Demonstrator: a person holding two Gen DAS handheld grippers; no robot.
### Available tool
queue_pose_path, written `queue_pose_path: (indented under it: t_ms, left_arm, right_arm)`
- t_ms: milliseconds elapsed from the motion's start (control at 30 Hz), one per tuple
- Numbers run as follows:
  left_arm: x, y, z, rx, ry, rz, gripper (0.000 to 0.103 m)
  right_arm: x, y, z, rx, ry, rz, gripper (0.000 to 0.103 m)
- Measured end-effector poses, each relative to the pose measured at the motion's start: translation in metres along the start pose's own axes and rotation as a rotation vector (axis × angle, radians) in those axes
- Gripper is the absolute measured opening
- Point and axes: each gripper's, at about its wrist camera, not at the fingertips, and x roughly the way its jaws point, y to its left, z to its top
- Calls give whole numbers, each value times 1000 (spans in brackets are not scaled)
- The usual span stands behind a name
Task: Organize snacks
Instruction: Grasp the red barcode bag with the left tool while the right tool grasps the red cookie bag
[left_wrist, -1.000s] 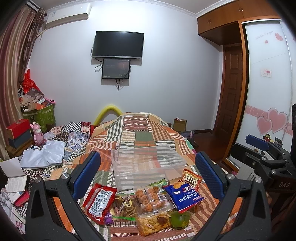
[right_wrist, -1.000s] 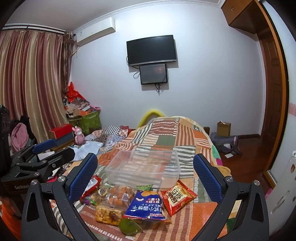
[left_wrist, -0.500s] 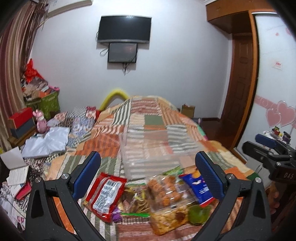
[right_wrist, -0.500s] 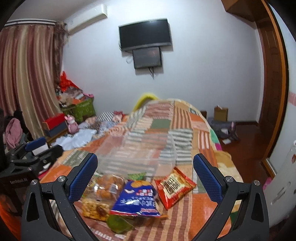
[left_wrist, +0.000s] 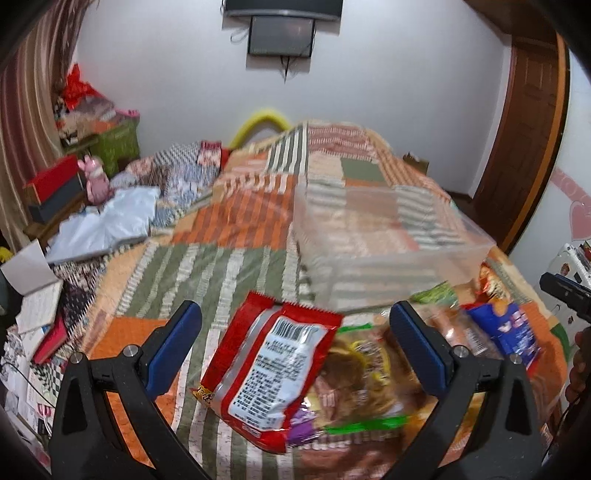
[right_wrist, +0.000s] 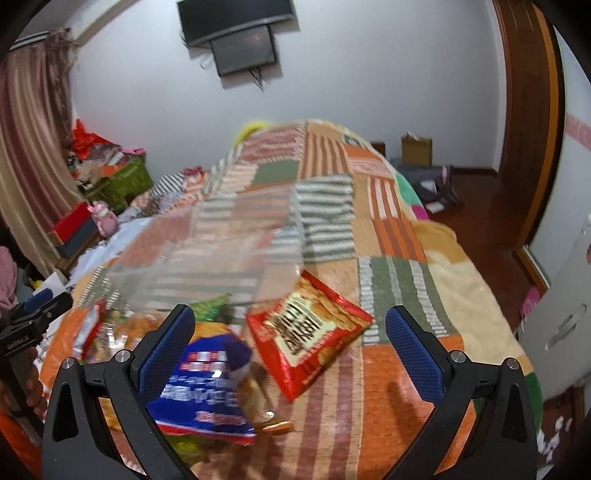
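Left gripper (left_wrist: 295, 343): jaws wide, empty; red packet (left_wrist: 271, 369) centred between them, long axis toward clear bin (left_wrist: 388, 243), upper right. Right gripper (right_wrist: 290, 345): jaws wide, empty; red-gold packet (right_wrist: 308, 330) centred.

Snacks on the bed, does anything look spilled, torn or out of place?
Nothing looks spilled or torn. The snack packets lie in a loose overlapping pile on the quilt beside the clear bin, none inside yet.

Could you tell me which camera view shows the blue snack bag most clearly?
The right wrist view: the blue snack bag lies close by with most of its front showing, though the left finger partly covers it. The left wrist view catches it only near the right edge, blurred and partly hidden behind the gripper finger.
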Motion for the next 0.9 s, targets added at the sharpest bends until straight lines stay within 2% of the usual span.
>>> queue_pose_path:
  t_ms: [133,300,467,633,700,833,867,900]
  left_arm:
    - [22,14,-9,3,69,-20,103]
    - [40,25,-18,-7,129,-12,103]
    - [58,36,-23,-47,182,-12,103]
    - [71,40,-25,-61,217,-19,103]
    - [78,44,-26,-77,242,-30,95]
    - [81,48,-25,-90,239,-33,92]
    - [81,47,-25,-87,235,-33,91]
    - [81,47,-25,-87,232,-33,90]
  right_arm:
    - [15,-8,-4,4,52,-48,103]
    - [33,-16,-7,22,103,-44,102]
    - [46,-22,-12,55,165,6,93]
    - [53,-26,-11,90,189,57,92]
    - [56,-26,-11,97,200,71,92]
    - [65,-23,-8,95,208,84,92]
    - [66,-23,-7,97,209,87,91]
    - [67,-24,-7,97,210,87,85]
